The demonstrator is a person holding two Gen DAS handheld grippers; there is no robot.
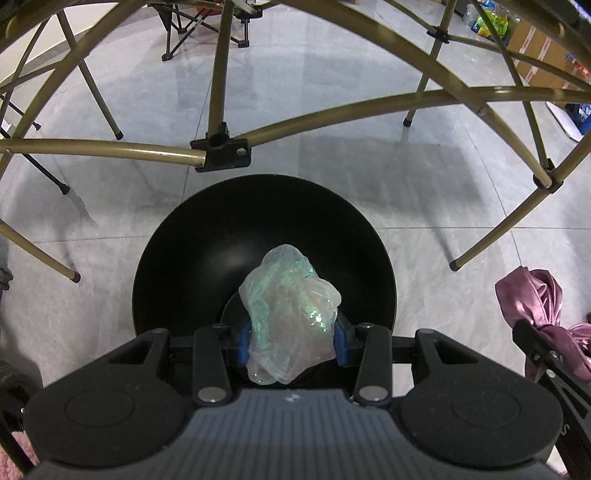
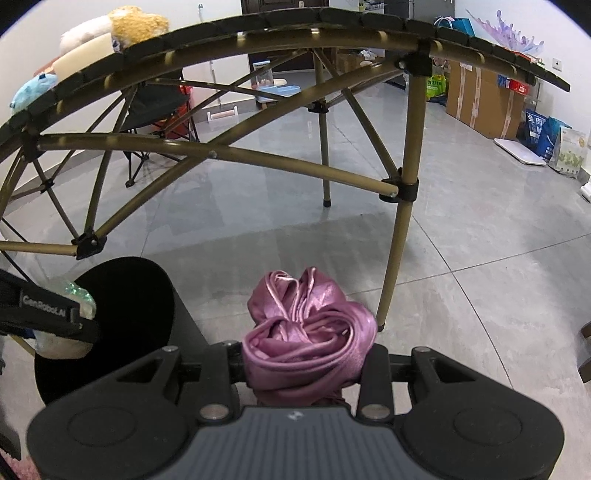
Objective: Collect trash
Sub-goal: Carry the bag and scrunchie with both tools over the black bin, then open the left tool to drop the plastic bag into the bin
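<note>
Tiles of glossy grey stone point(image 2: 480, 236) run under everything you see, with the brass-coloured tube frame of a folding surface point(image 2: 410, 147) arching overhead and its black slatted top point(image 2: 332, 16) carrying plush toys point(image 2: 110, 29) at the far left. Brown cardboard boxes point(image 2: 480, 96) and printed bags line the right wall (their writing is too small to read). Your left claw point(image 1: 293, 339) is clamped on a crumpled iridescent clear plastic wrapper point(image 1: 291, 314), directly above the open mouth of the round black bin point(image 1: 177, 258). Your right claw point(image 2: 306, 363) is closed tight on a bunched mauve satin cloth point(image 2: 310, 332), just to the right of that bin. White lettering on the left claw's side reads "GenRobot.AI" in the right wrist view.
</note>
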